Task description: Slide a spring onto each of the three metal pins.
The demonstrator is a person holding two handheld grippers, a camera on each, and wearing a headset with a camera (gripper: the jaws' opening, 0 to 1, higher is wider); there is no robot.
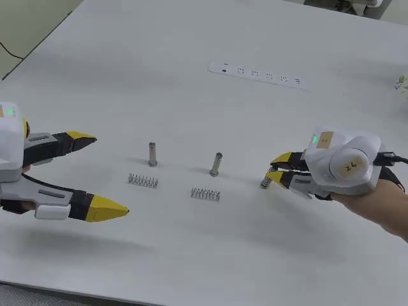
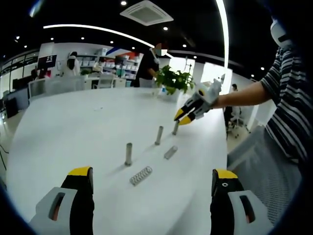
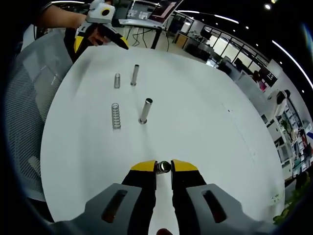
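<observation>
Right gripper (image 1: 273, 167) has its jaws pinched close on a spring (image 3: 163, 167) at the rightmost pin (image 1: 266, 183). Left gripper (image 1: 111, 173) hangs wide open and empty — two loose springs (image 1: 143, 181) lie on the table (image 1: 191, 76) beside the other pins (image 1: 152, 154).

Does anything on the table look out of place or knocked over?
Nothing stands out. The left pin and middle pin stand upright, two springs lie flat nearby, and the right gripper holds the third pin.

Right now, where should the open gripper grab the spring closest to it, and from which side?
Probably its middle, from above: the spring lies flat on the table, so the left gripper can pinch across its coils, one jaw on each long side.
</observation>
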